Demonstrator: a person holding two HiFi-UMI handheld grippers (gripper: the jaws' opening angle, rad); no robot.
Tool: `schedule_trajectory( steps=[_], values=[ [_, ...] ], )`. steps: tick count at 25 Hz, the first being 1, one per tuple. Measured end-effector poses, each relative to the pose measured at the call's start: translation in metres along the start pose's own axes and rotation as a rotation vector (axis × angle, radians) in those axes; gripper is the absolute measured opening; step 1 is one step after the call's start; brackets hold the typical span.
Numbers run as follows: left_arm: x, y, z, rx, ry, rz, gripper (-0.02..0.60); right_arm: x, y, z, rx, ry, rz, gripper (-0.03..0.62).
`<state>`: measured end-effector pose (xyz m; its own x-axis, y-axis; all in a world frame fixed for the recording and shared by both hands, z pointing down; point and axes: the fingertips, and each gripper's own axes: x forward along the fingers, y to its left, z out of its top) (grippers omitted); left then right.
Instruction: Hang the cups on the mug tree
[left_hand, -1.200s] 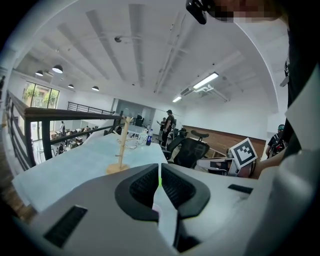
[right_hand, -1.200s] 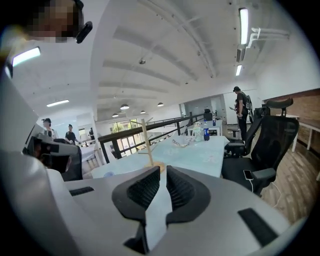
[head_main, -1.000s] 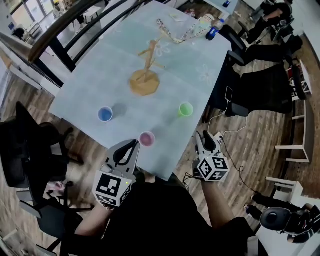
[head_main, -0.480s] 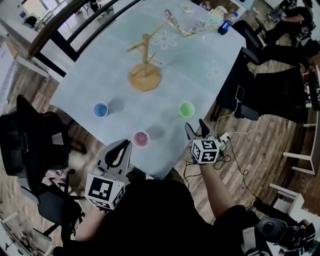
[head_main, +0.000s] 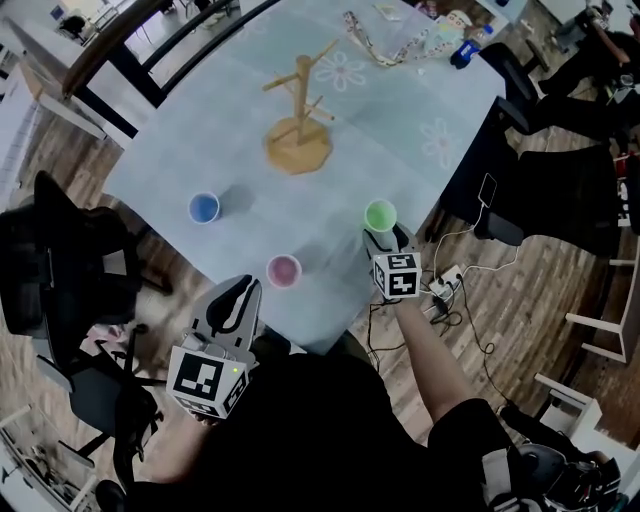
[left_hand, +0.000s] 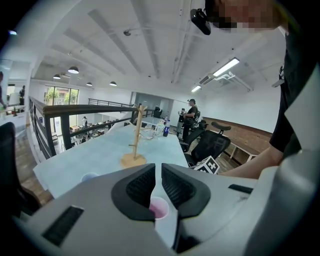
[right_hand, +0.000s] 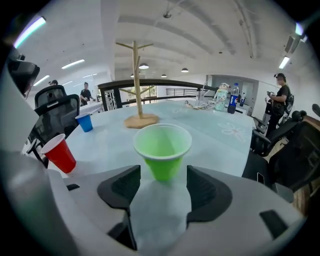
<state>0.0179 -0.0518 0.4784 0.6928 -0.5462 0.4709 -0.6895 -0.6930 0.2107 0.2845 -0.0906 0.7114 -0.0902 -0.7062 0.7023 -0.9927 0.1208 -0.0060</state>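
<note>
**A:** Reason for the wide spread of the right hand-held gripper?

**B:** Most likely to take in the green cup. Jaws just been opening, now far apart. Nothing between the pads yet, and no pressure on anything.

**A:** And the cup's place against it?

**B:** Upright on the table, mouth up, just beyond the fingertips and centred on the gap. Close to the table's right edge, with the hand-held gripper coming in from the near side.

**A:** Why the left hand-held gripper off the table?

**B:** Probably just parked while the right works. Jaws almost together, empty, hanging off the near edge, aimed over the pink cup.

**A:** Rest of the layout?

**B:** Blue cup to the left. Mug tree far of all three cups, pegs bare. Cups spaced well apart, seemingly to leave room for picking each one cleanly. None hung so far.
</note>
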Motion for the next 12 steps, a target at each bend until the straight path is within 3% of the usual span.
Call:
schedule_trajectory(
  steps=[12],
  values=[
    [-0.005, 0.002, 0.000, -0.012, 0.004, 0.028, 0.031, 0.025, -0.004, -0.002, -0.043, 0.047, -0.008, 0.278]
  ],
)
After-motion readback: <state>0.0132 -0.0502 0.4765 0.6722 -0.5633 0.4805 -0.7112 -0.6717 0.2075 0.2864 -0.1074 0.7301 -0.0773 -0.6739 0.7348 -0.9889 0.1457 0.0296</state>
